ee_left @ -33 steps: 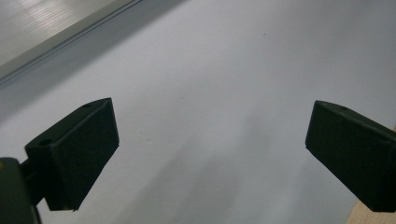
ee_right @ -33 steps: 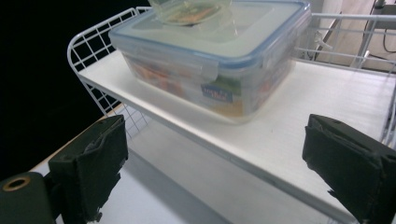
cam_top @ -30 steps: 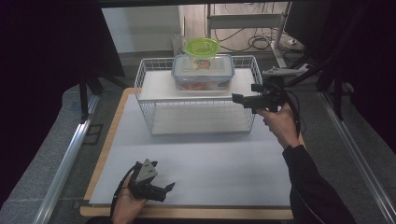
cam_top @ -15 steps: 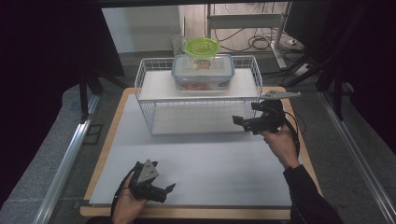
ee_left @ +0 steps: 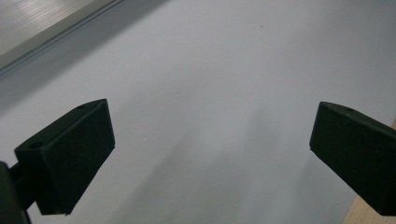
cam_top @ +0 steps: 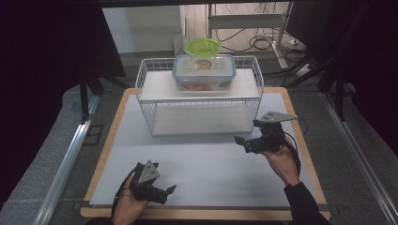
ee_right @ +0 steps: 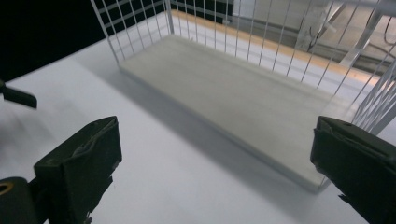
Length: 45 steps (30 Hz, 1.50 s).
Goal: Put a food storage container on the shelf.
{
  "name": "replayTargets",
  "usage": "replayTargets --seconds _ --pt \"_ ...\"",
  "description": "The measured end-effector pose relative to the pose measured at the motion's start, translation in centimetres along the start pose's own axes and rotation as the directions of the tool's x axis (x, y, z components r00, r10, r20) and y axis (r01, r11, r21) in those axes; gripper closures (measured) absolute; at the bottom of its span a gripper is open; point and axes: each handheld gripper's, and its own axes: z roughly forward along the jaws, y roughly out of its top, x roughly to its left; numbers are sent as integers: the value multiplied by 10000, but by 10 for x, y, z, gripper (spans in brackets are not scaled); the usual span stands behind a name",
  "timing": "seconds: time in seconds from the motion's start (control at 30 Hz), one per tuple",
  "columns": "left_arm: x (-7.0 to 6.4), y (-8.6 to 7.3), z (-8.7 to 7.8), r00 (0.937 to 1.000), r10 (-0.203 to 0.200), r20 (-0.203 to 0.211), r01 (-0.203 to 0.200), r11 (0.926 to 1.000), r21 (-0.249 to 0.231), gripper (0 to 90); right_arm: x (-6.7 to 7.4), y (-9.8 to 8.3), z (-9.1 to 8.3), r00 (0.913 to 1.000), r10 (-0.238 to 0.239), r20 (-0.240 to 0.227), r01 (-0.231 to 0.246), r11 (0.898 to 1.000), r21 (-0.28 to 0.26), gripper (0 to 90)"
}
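Left hand-held gripper (cam_top: 168, 193): low over the near left of the worktop (cam_top: 211, 159), jaws spread wide, nothing between them but bare white surface. Right hand-held gripper (cam_top: 245, 136): at the right, just near of the wire rack (cam_top: 145, 93), pointing left; jaws just been opening, now gaping, nothing held, with the rack's lower board (ee_right: 243, 98) ahead of them in its own view.

Clear lidded container (cam_top: 203, 72): on the rack's upper shelf, toward the far middle, well apart from both hand-held grippers. Green-lidded bowl (cam_top: 203, 47): looks to be stacked on top of that container, though possibly just behind it.

Likely trouble from here, as a judgement only:
- Reaching for the container from the right and clipping the rack's wire side or raised rim with an open jaw; enough to shove the light rack across the smooth worktop.
- Gripping the container low or off-centre; smooth plastic walls, so a slip or a tilt on lifting.
- Tilting or jerking the container with the bowl riding on it; bowl apt to slide off and drop past the far edge.
- Taking the bowl first with too shallow a pinch on its lid; lid may pop free, leaving the bowl behind.
- Crossing both arms at the rack at once; cables liable to snag on the wire corners.
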Motion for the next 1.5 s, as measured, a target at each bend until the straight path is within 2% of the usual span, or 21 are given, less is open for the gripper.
replayTargets --seconds 0.27,0.57,0.8,1.23,1.33,1.5 --pt "0 0 -1 10000 -8 14 8 10000 -11 0 6 -27 0 9996 -213 199 209 9996 210 11" --pt "1 -1 -1 10000 -94 -25 94 10000 -19 0 11 -63 -4 9989 -185 426 153 9972 730 11" --pt "2 -1 0 9999 -107 -59 107 9999 -7 0 16 -80 -8 9970 -288 719 211 9942 1051 11" --pt "3 -2 1 9998 -113 -145 114 9999 86 0 31 -107 -12 9991 -190 392 127 9881 1534 10" --pt "3 -2 1 9998 -134 -172 136 9999 87 0 32 -115 -10 9997 -8 234 -35 9825 1861 10" --pt "3 -2 1 9997 -92 -205 94 9999 112 0 34 -121 -7 9999 15 122 -43 9722 2341 10"
